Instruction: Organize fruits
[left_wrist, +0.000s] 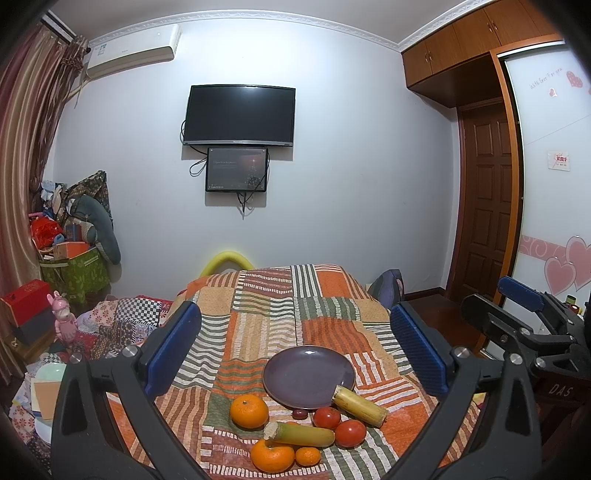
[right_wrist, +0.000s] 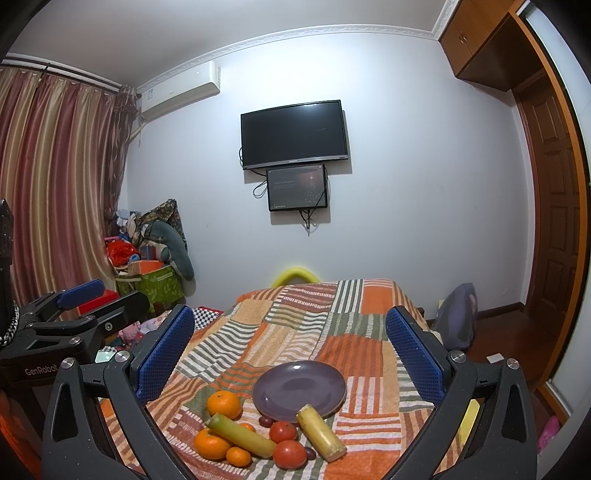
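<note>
A striped patchwork cloth (left_wrist: 280, 325) covers the table, and the fruit sits on it at the near end. Going left to right in the left wrist view: a large orange (left_wrist: 249, 411) lies left of the purple plate (left_wrist: 308, 374), with another orange (left_wrist: 272, 456) and a small one (left_wrist: 308, 456) nearer the camera. A piece of sugarcane (left_wrist: 300, 435) lies across between them. Two tomatoes (left_wrist: 327, 417) (left_wrist: 350, 433) sit just beside it, and a small dark fruit (left_wrist: 299, 414) lies at the plate's near edge. A second sugarcane piece (left_wrist: 359, 405) rests with one end on the plate's rim. The plate itself holds nothing else.

The left gripper (left_wrist: 295, 350) hangs above the cloth with its blue pads spread wide, holding nothing. The right gripper (right_wrist: 290, 354) is likewise wide apart and empty, above the same fruit.
</note>
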